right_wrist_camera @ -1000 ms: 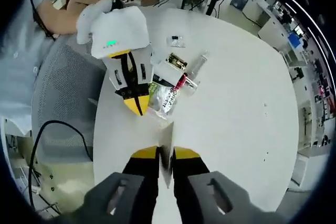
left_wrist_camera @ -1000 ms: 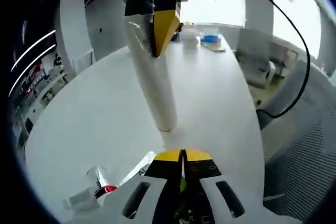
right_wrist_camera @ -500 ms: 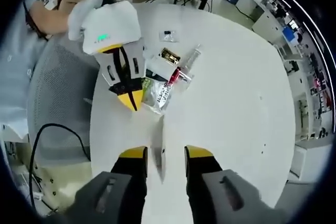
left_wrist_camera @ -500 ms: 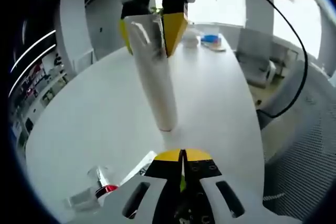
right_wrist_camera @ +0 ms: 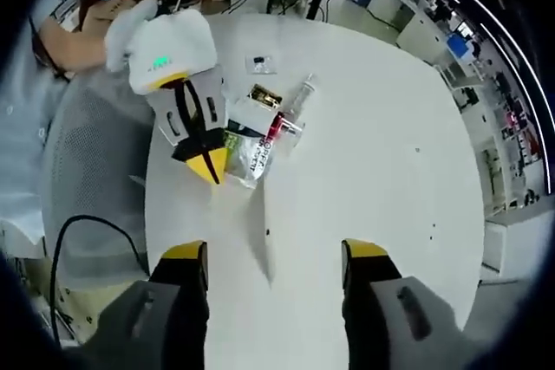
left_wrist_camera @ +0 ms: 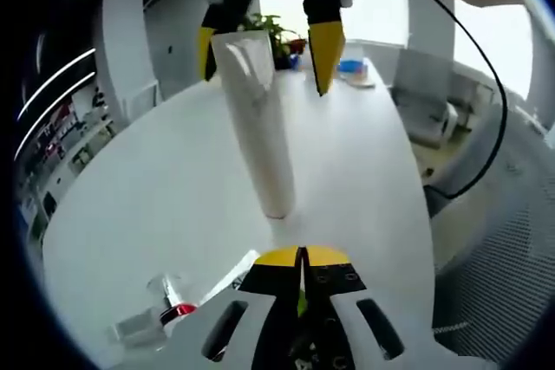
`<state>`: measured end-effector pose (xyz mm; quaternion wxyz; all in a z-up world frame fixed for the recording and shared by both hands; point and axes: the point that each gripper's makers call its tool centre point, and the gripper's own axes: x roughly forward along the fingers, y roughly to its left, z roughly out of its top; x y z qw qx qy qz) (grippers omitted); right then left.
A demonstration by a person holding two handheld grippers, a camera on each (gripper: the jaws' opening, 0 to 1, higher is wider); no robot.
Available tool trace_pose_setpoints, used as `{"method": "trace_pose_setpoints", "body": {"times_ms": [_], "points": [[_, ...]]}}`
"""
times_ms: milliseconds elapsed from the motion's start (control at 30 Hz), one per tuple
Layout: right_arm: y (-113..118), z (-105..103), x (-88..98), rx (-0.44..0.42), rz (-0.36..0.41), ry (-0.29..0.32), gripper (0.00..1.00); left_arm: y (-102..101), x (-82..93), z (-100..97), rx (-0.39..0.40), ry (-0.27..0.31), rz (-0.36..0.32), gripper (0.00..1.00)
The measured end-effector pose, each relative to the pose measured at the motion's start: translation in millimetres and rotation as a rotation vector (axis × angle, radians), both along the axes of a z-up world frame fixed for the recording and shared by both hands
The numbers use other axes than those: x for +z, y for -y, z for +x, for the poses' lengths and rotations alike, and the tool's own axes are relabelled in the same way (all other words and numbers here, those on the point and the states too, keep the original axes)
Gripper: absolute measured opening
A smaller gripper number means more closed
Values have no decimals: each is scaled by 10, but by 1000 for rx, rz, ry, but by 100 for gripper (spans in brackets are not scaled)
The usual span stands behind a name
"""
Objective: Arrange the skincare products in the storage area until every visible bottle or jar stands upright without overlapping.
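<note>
Tabletop [left_wrist_camera: 147, 205], white and rounded, carries everything here and spreads widest in both my views. On it, in my left gripper view, a tall white tube [left_wrist_camera: 257, 119] stands upright on its cap end, its flat crimped end uppermost; it is plain, glossy and tapers wider towards the top. My right gripper [left_wrist_camera: 264, 45] hangs over that crimped end, yellow tips spread wide to either side of it and touching nothing. In my right gripper view the same tube [right_wrist_camera: 261, 244] shows end-on as a thin white sliver between my two yellow tips, well clear of both. My right gripper [right_wrist_camera: 275, 253] there stands with jaws far apart.

My left gripper [right_wrist_camera: 211, 166] enters that view from the left, a white body with a green light and yellow tips closed together, its tips resting at the edge of a clear plastic packet [right_wrist_camera: 247, 152] with green print. In my left gripper view my own left gripper [left_wrist_camera: 303, 256] rises from the bottom with jaws pressed together; something green shows low between them, but I cannot tell what it is.

Beyond the packet lies a clear slim bottle [right_wrist_camera: 290, 114] with a red band, flat on its side. Just beside it sits a small dark and gold sachet [right_wrist_camera: 264, 95], and farther off a small clear sachet [right_wrist_camera: 258, 63]. In the left gripper view the lying bottle [left_wrist_camera: 169, 296] appears at lower left.
</note>
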<state>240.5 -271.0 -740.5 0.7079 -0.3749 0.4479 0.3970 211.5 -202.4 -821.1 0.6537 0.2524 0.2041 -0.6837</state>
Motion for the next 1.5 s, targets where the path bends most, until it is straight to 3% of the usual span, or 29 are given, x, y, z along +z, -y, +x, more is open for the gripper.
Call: {"method": "trace_pose_setpoints", "body": {"times_ms": [233, 633, 733, 933, 1233, 1500], "points": [[28, -7, 25, -58, 23, 39, 81, -23, 15, 33, 12, 15, 4, 0], [8, -128, 98, -92, 66, 108, 95, -34, 165, 53, 27, 58, -26, 1], [-7, -176, 107, -113, 90, 114, 98, -35, 243, 64, 42, 45, -50, 7], [29, -185, 119, -167, 105, 136, 99, -89, 392, 109, 74, 85, -77, 17], [-49, -286, 162, -163, 134, 158, 99, -267, 712, 247, 148, 130, -131, 38], [-104, -353, 196, -173, 164, 190, 99, -478, 850, 302, 197, 160, -128, 51]]}}
